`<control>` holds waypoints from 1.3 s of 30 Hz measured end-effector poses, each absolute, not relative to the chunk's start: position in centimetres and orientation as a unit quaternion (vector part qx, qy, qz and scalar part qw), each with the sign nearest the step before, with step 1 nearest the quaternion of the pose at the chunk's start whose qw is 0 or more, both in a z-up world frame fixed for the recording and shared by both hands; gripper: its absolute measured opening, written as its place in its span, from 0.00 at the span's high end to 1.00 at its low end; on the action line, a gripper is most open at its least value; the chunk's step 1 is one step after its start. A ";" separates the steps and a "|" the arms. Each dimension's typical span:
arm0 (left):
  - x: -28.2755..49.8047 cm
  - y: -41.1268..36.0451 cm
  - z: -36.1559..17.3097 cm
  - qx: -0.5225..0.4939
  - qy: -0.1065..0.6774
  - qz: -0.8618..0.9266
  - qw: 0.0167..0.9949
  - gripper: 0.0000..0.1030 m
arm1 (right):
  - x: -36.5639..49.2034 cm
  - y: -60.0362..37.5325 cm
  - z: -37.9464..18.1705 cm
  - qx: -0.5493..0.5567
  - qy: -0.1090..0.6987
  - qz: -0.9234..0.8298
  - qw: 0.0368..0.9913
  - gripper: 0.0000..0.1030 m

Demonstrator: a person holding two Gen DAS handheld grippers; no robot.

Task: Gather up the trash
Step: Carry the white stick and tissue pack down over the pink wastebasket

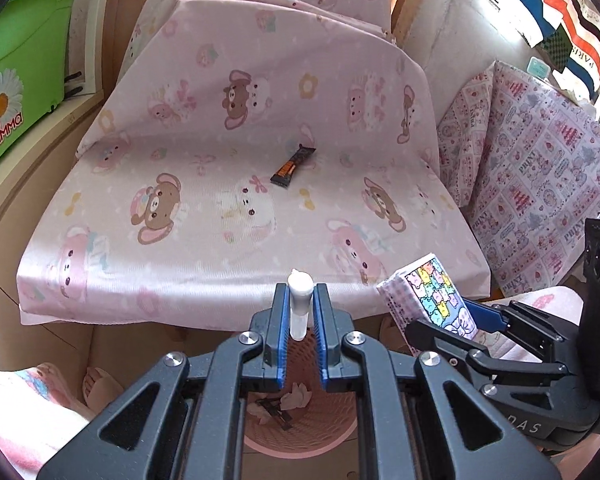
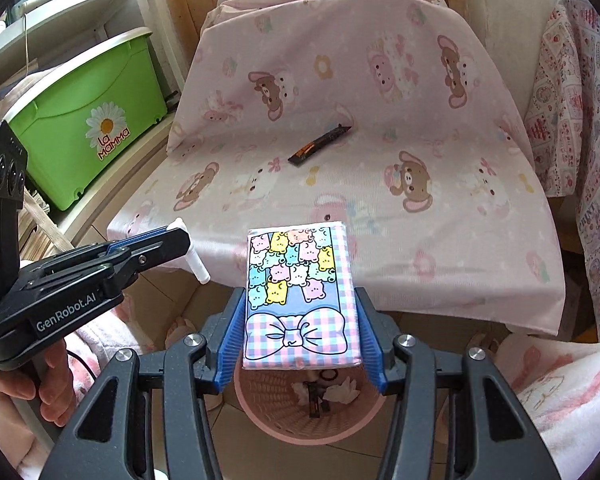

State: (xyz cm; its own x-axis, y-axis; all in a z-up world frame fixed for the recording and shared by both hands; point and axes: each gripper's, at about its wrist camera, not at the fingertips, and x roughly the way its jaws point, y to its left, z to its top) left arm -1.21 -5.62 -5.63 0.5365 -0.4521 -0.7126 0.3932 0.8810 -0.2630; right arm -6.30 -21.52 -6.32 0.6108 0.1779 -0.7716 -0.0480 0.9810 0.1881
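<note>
Both grippers loaded and hanging over the pink mesh bin (image 2: 308, 416) on the floor, just in front of the cushion edge. Left gripper (image 1: 299, 316) is clamped nearly fully closed on a small white tube (image 1: 299, 300), tube upright between the blue pads, cap end poking above the fingertips. Right gripper (image 2: 300, 320) is about half open but gripping: its pads press both long sides of a tissue pack (image 2: 298, 296) with a pastel bear print and bow; the pack's long axis runs along the fingers, pointing away from the camera.

Key relation: the bin mouth sits directly below both loads. In the right wrist view the pack's near end overlaps the bin rim; in the left wrist view the tube's lower end hangs over the bin opening. So a release should drop each item in, judged from these views. The bin already holds crumpled tissue and a dark wrapper-like piece, though the mesh and fingers hide much of it.

1 item left out: a dark snack wrapper (image 1: 293, 167) with orange print lies flat on the pink bear-print cushion (image 1: 180, 240), ahead of both grippers, well apart, long axis diagonal. Neither gripper is clearly nearer. Nothing stands between.

Around: green storage box (image 2: 88, 120) to the left, patterned pillows (image 1: 540, 168) to the right, person's hand (image 2: 32, 384) on the left handle.
</note>
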 end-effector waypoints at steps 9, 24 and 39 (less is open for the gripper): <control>0.5 -4.6 -10.0 -0.138 0.518 -0.290 0.793 0.89 | -5.6 -22.3 -9.9 0.104 0.505 0.075 0.854 0.48; 1.6 -4.9 -16.3 -0.092 0.595 -0.221 0.768 0.89 | -3.8 -23.0 -19.5 0.158 0.621 0.043 0.767 0.48; 2.6 -6.9 -22.9 -0.019 0.654 -0.177 0.736 0.89 | -2.5 -22.3 -27.0 0.142 0.669 -0.001 0.729 0.47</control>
